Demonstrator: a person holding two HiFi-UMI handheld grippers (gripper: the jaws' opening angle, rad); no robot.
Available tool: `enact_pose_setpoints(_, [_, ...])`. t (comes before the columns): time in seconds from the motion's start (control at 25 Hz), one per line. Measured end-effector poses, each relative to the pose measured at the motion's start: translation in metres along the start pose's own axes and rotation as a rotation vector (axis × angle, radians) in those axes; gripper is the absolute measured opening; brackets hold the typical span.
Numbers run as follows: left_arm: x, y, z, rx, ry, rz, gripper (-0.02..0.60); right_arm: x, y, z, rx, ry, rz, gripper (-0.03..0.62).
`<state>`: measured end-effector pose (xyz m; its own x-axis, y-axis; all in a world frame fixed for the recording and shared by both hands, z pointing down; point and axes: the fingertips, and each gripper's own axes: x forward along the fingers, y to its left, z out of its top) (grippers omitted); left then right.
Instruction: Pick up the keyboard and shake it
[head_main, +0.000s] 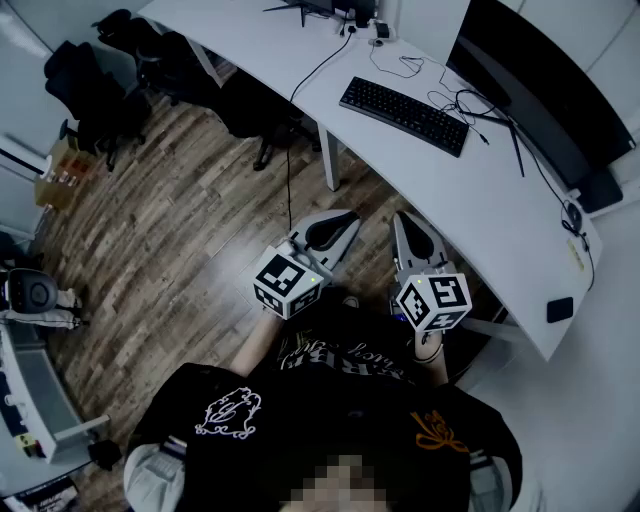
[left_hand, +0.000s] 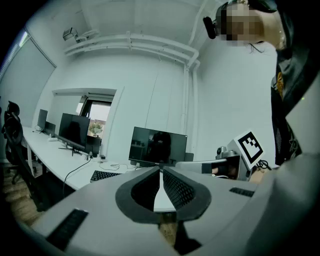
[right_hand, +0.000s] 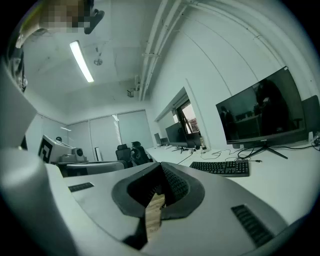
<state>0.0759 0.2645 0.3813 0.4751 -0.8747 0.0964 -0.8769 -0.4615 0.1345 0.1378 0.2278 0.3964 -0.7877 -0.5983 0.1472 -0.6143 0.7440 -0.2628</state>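
Observation:
A black keyboard (head_main: 404, 115) lies flat on the long white desk (head_main: 500, 215), in front of a large dark monitor (head_main: 545, 85). It also shows in the left gripper view as the keyboard (left_hand: 104, 175) and in the right gripper view as the keyboard (right_hand: 222, 168). My left gripper (head_main: 352, 216) and right gripper (head_main: 400, 218) hang side by side over the wood floor, short of the desk's near edge, both shut and empty. The keyboard lies well ahead of both. In the gripper views the left gripper (left_hand: 161, 171) and the right gripper (right_hand: 161, 165) have their jaws pressed together.
Cables (head_main: 470, 105) run from the keyboard toward the monitor. A small black object (head_main: 560, 309) sits on the desk's right end. Black office chairs (head_main: 95, 75) stand at the far left, and a desk leg (head_main: 328, 158) stands ahead of the left gripper.

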Motion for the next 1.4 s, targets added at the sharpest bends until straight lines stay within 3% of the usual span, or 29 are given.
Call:
enact_pose_setpoints(0.52, [0.014,0.001,-0.003,0.007,0.015,0.008,0.021,0.000,-0.022,0.003,0.072,-0.036,0.006,0.014])
enact_pose_setpoints(0.84, [0.019,0.023,-0.007,-0.007,0.035,0.034,0.021,0.020,-0.029,-0.003,0.104,-0.019,0.018,0.013])
enact_pose_setpoints(1.16, [0.056,0.077,-0.019,-0.031,0.063,0.015,0.021,0.070,-0.062,-0.008,0.125,0.018,-0.027,0.014])
enact_pose_setpoints(1.4, [0.099,0.153,-0.015,-0.051,0.105,0.024,0.021,0.139,-0.100,0.006,0.142,0.033,-0.072,0.014])
